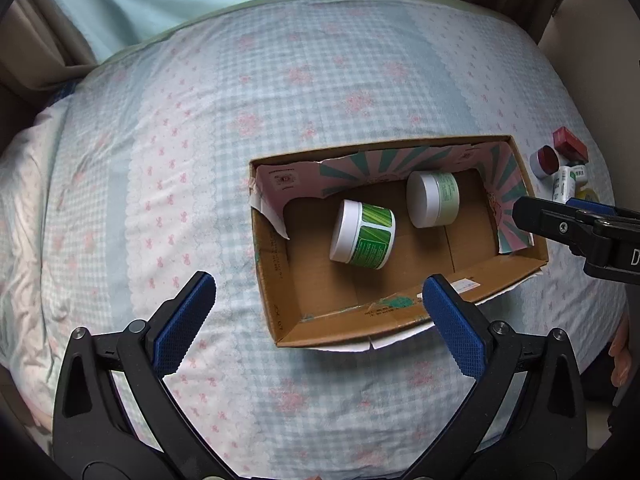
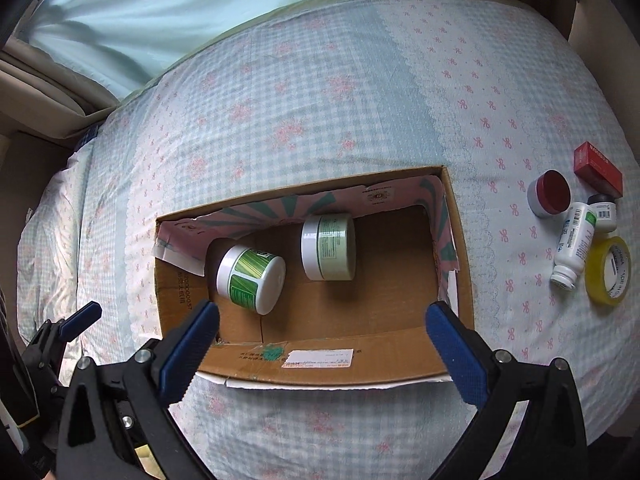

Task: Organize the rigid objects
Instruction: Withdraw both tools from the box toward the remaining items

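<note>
**Two claws wide, nothing held**

Both claws stood spread wide and empty: left claw [image 1: 319, 296] beside the cardboard box [image 1: 280, 280] on the bed [image 1: 280, 80], right claw [image 2: 322, 322] above its near wall. Inside lay a green-striped jar [image 2: 250, 278] and a pale jar [image 2: 330, 247], both on their sides. Rigid and probably light, but smooth plastic could slip; grip across the body. Right of the box waited a white bottle [image 2: 574, 240], tape roll [image 2: 608, 270] and red carton [image 2: 598, 168].
</note>
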Available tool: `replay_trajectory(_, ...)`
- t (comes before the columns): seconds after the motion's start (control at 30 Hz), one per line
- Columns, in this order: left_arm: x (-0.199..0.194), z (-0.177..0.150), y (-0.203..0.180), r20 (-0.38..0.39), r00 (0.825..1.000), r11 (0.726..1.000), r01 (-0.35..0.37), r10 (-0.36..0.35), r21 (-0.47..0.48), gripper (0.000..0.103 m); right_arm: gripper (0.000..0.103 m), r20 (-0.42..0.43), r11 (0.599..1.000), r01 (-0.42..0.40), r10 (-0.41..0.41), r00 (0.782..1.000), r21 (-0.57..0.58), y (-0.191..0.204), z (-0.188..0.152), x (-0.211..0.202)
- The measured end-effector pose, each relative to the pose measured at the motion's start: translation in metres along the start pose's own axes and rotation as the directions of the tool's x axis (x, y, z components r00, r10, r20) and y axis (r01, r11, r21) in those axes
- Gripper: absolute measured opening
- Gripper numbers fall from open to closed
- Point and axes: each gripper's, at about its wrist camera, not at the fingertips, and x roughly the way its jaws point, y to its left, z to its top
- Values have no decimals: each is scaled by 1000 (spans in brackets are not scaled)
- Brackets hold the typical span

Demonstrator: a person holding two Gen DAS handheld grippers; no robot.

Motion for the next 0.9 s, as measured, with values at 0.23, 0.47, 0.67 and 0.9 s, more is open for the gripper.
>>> replay_trajectory(0.23, -62, -32, 3, 93, 996, 1000, -1, 4, -29, 103, 103, 78, 997, 31, -26, 997, -66, 15, -36, -58)
replay_trajectory(0.47, -132, -64, -2, 202, 979, 1000, 3, 4, -31, 103, 103, 140, 994, 64, -52, 989, -85, 20, -74, -117)
replay_trajectory(0.67, -167, -77, -25, 256, 965, 998, 63, -61, 2, 103, 103, 229, 987, 153, -137, 964, -53, 0, -110, -169)
replay_trajectory(0.9, -178, -76, -83, 278, 943, 981, 161, -185, 108, 103, 103, 259, 963, 254, -269, 928, 92, -57, -149, -210)
